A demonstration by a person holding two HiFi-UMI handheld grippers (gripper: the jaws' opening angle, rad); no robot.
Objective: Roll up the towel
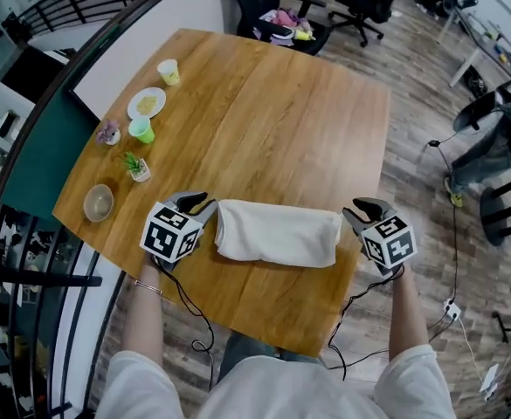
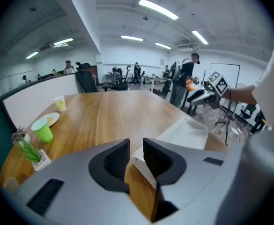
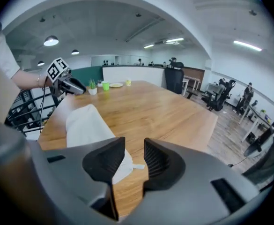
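A white towel lies as a thick roll across the near part of the wooden table. My left gripper hovers just off the roll's left end, and my right gripper just off its right end. Neither touches the cloth. In the left gripper view the jaws stand a little apart with bare table between them, and the towel lies beyond to the right. In the right gripper view the jaws are likewise a little apart and empty, with the towel to their left.
Along the table's left edge stand a yellow cup, a plate, a green cup, two small potted plants and a bowl. A black office chair sits at the far edge. Cables trail from both grippers.
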